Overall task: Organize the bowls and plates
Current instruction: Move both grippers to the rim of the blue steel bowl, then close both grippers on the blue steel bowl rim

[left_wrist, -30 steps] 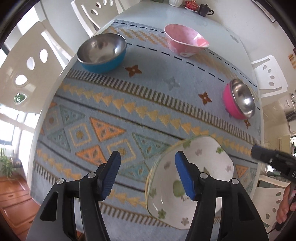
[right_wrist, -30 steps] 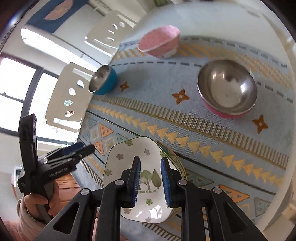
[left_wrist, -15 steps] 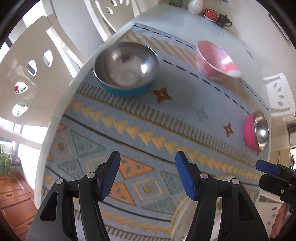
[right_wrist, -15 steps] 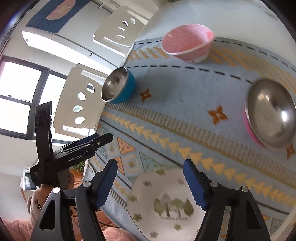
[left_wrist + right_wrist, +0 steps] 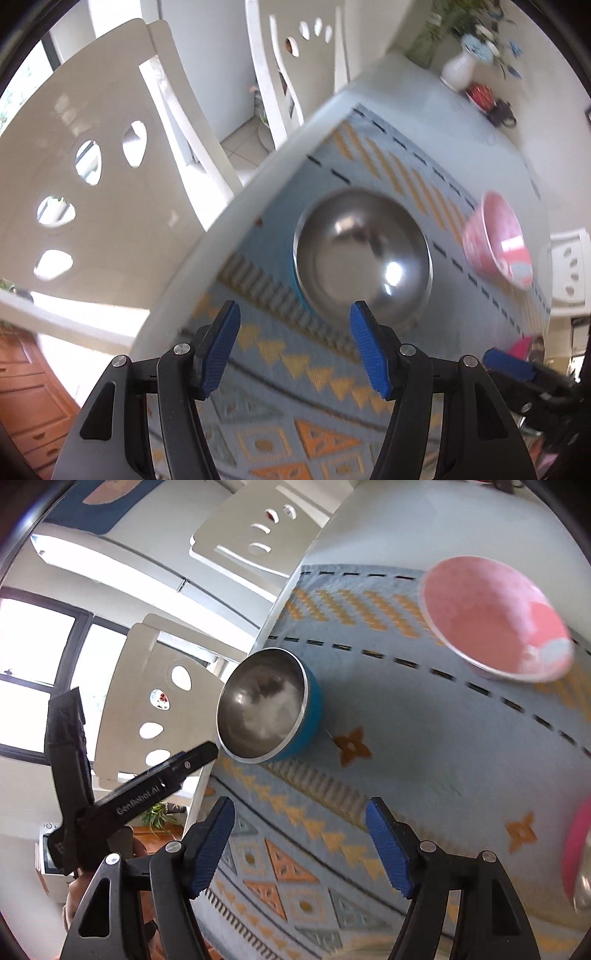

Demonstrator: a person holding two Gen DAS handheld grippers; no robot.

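Left wrist view: left gripper (image 5: 293,347) gapes wide, holding nothing, just short of the blue steel bowl (image 5: 364,258), upright, mouth up, round. Right gripper (image 5: 299,843) is likewise spread, empty; pink bowl (image 5: 495,616) sits tilted beyond.

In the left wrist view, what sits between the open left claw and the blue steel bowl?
Only patterned tablecloth. The left wrist view shows the left claw open, with no object between it and the blue steel bowl.

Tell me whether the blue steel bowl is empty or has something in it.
Empty. The blue steel bowl sits upright on the patterned mat, and its shiny inside shows only reflections in both wrist views, nothing resting in it.
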